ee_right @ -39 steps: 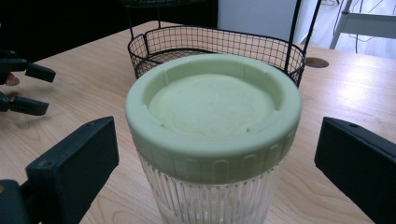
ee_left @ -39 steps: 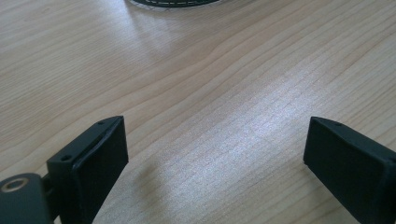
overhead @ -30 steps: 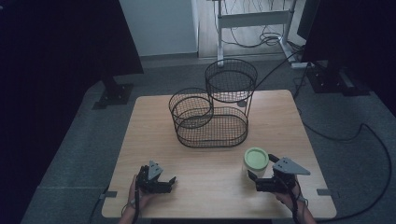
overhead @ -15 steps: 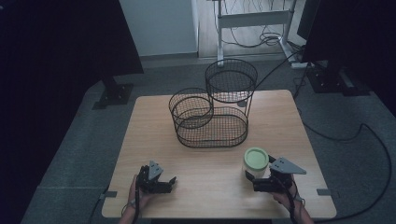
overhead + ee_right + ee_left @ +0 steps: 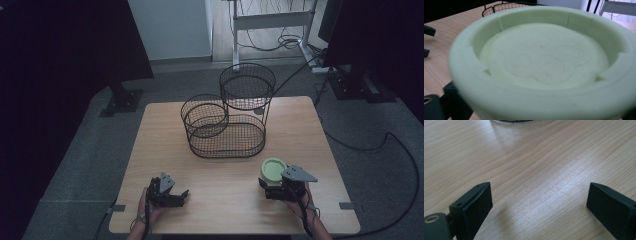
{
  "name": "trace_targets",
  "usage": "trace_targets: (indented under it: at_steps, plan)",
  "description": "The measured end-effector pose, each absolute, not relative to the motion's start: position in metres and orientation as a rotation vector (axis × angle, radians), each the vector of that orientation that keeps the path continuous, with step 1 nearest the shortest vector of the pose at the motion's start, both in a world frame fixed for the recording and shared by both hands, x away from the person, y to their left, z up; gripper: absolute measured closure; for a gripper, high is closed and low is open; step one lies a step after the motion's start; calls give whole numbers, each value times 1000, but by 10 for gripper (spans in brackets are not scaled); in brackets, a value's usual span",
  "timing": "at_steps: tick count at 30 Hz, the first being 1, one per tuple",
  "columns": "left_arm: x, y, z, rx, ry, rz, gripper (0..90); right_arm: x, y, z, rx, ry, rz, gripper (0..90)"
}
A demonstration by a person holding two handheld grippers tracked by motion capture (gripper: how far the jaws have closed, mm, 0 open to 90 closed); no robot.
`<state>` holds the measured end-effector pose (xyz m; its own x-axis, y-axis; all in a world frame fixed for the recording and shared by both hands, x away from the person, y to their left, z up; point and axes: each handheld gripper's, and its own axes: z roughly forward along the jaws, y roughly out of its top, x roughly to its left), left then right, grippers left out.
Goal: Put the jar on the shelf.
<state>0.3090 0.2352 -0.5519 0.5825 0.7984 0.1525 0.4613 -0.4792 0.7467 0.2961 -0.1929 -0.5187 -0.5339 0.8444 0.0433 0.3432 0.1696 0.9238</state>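
A pale green round cup (image 5: 274, 169) stands on the wooden table (image 5: 225, 200) near its front right. In the right gripper view the cup (image 5: 541, 62) looms very close, showing a recessed top with a faint flower pattern. My right gripper (image 5: 270, 181) is open, its jaws spread wide on either side of the cup, and one black jaw peeks out under the cup's left rim. My left gripper (image 5: 180, 196) rests open at the front left, with bare wood between its jaws (image 5: 539, 205).
A black wire basket set (image 5: 227, 150) stands at the table's middle and back: a low oval basket, a round one on its left, and a taller round one (image 5: 247, 82) behind. Cables and a desk frame lie on the floor beyond the table.
My right gripper has slid left from beside the cup until its jaws straddle it. The cup and my left gripper have stayed where they were.
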Motion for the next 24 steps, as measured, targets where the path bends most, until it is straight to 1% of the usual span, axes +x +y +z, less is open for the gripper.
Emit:
trace_targets:
  at_steps: [2,4,19,24]
  plan:
    - [309,235,-552,2145,995,652,62,297,-192,-520,1113,1952,1352,66]
    - [309,235,-552,2145,996,652,62,296,-190,-520,1079,1945,1362,108]
    - [309,235,-552,2148,993,654,62,295,-187,-521,1067,1909,1341,114]
    - [309,235,-552,2148,994,653,62,292,-190,-516,1065,1888,1370,114]
